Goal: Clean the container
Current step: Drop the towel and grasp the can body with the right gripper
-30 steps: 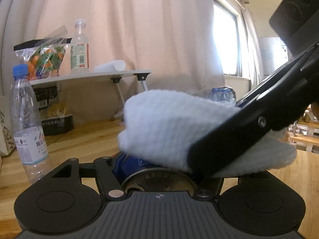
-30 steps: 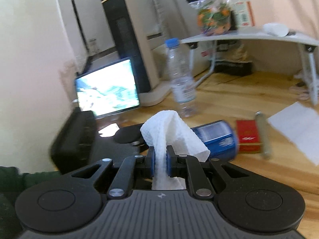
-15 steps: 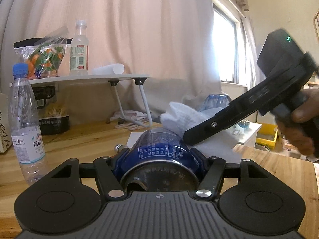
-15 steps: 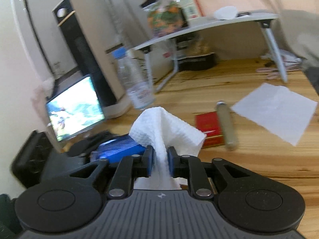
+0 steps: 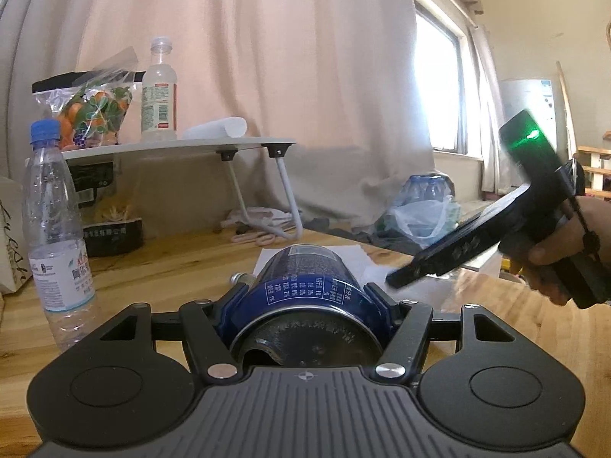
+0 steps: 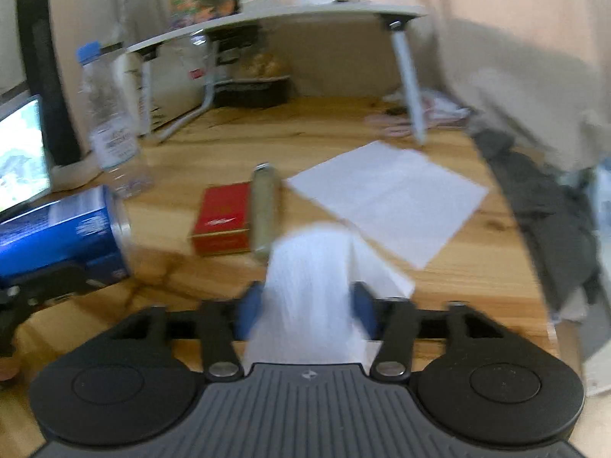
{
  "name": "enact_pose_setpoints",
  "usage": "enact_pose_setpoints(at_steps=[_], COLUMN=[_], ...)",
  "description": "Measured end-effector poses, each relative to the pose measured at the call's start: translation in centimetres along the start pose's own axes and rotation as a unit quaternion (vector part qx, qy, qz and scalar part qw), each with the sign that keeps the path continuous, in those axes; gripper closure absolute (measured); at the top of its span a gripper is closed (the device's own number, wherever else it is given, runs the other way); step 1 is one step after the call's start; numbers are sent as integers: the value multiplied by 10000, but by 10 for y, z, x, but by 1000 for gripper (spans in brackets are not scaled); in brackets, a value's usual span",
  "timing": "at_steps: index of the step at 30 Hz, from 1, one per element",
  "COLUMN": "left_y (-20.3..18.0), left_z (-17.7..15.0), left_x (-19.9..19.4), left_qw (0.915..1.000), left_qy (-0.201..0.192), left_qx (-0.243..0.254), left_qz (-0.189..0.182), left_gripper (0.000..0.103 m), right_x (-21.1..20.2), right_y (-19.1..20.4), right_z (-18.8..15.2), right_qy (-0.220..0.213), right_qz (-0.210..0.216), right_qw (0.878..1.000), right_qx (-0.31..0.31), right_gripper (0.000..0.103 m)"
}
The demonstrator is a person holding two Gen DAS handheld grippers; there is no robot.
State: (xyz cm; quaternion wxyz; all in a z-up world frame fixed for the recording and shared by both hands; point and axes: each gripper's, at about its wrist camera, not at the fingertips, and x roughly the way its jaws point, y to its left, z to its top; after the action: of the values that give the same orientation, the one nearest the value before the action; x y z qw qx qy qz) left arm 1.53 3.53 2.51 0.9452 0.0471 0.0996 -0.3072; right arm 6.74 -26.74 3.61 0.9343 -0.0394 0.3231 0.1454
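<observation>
My left gripper [image 5: 305, 290] is shut on a blue drink can [image 5: 305, 278], held on its side with its opened top toward the camera. The can also shows at the left of the right wrist view [image 6: 61, 233]. My right gripper [image 6: 305, 297] has its jaws spread, and a crumpled white paper towel [image 6: 309, 290] sits loosely between the blue pads, low over the wooden table [image 6: 477, 274]. In the left wrist view the right gripper [image 5: 477, 244] hangs to the right of the can, apart from it.
A red box [image 6: 223, 217] and a metal tube [image 6: 263, 210] lie on the table beside a flat white paper sheet [image 6: 389, 194]. A water bottle [image 5: 53, 229] stands at left. A small folding table [image 5: 183, 145] holds a bottle and a snack bag.
The right gripper has lifted the towel off the can and swung right and down toward the table. Its jaws have opened around the towel. The can stays gripped.
</observation>
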Motion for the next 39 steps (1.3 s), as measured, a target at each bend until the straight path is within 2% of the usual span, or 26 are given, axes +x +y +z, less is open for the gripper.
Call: enact_pose_setpoints(at_steps=[2,4,7,8,9,10,12,14,17,21,24,30,33,39], left_y=[1,-1,-5,-6,-7,-8,-10,-10,-10,-13,-12,-14,-15,-17], left_z=[0,-1,-2,-2,-2,-2,-2,-2,-1,-2,-2,-2,-1,-1], left_x=[1,2,4,4,4,3,1,2,1,0,1,-1,-4,-6], left_qw=[10000,10000,9999,9998,9997,9997,9996,9996,9995,9995,9995,9995,9995,9994], left_qy=[37,73,141,149,154,132,90,140,114,110,130,89,33,-24], left_qx=[-16,1,78,100,122,133,148,174,150,183,174,224,244,317], left_qz=[20,5,-50,-81,-112,-161,-210,-188,-254,-217,-207,-186,-220,-161], left_gripper=[36,36,36,36,36,36,36,36,36,36,36,36,36,36], right_x=[-11,-26,-48,-53,-58,-62,-68,-66,-58,-51,-51,-52,-55,-48], right_y=[-2,-4,14,26,37,50,75,88,89,87,97,110,113,98], right_z=[1,4,10,11,11,11,10,11,16,19,23,21,16,15], right_qy=[-307,-610,-708,-695,-684,-698,-778,-756,-463,-346,-249,-51,-212,-194], right_qz=[-143,-1,1069,1394,1672,1811,1679,1518,1919,2043,1958,2052,1811,2167], right_qw=[9994,9974,9909,9874,9835,9809,9798,9794,9750,9745,9754,9728,9751,9727], right_qx=[107,375,398,266,113,-113,-754,-1096,-1025,-864,-979,-1075,-1262,-808], right_gripper=[24,21,15,6,0,0,0,0,0,0,0,0,0,0])
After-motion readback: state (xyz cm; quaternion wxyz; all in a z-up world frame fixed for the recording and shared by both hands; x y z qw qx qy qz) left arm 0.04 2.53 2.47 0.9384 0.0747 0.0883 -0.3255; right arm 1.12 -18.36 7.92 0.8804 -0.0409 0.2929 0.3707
